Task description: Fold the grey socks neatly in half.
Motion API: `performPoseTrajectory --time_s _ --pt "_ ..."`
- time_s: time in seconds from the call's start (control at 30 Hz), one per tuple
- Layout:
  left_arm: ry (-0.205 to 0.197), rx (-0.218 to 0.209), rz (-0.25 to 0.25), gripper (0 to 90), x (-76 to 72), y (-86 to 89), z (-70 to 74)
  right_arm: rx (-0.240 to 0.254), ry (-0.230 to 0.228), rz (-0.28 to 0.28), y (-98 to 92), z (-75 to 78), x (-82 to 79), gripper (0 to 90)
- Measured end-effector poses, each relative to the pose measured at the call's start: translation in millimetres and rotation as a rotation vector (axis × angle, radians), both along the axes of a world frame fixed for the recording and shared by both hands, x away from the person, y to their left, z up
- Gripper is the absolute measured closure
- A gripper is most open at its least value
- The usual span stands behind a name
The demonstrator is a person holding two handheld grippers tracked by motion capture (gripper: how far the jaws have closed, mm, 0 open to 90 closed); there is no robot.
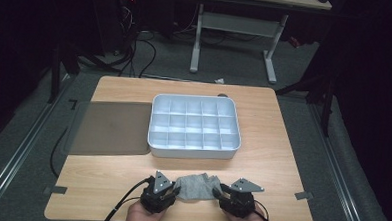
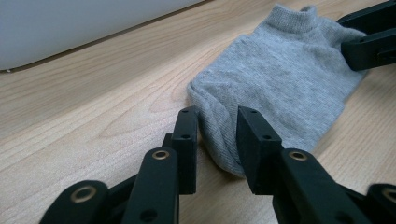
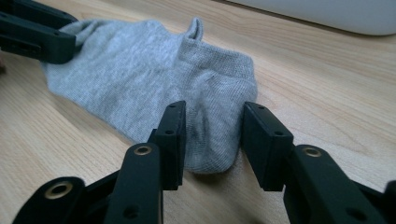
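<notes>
A grey sock lies flat on the counter at about six o'clock, folded over on itself, between the two claws. The left claw stands at the sock's nine o'clock end, jaws apart with a fold of fabric between them but not pressed. The right claw sits at the three o'clock end, jaws likewise apart around the sock's rounded end — neither one clamps it.

By the look of it the fold is made and the sock is let go; what is left, I judge, is to pick it up and put it in the white divided tray at twelve o'clock, whose compartments are all bare. A grey lid lies beside the tray, at its nine o'clock.

No brand, label or writing can be read anywhere.
</notes>
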State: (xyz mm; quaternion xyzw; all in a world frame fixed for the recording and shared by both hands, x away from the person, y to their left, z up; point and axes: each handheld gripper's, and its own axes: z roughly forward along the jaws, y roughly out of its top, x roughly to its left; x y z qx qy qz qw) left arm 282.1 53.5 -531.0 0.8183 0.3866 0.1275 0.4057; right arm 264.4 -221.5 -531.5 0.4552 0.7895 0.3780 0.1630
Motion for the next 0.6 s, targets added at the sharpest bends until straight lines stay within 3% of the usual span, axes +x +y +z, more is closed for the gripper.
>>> performPoseTrajectory --time_s 0.1,0.17,0.33,0.6 --pt "-0.006 0.003 0.001 70.1 -1.0 0.4 -0.7 -0.007 -0.004 0.02 3.4 -0.2 -2.8 76.2" --pt "-0.005 0.001 0.001 70.4 -1.0 0.5 -0.9 -0.002 0.003 0.034 3.4 0.0 -2.2 79.0" --pt "-0.003 0.003 0.001 70.5 -2.4 1.3 -0.5 0.015 0.014 0.054 2.4 0.8 -2.5 82.0" --pt "0.013 -0.019 -0.004 64.6 -0.8 -0.7 3.6 0.049 -0.04 0.017 -5.1 10.0 -0.5 82.3"
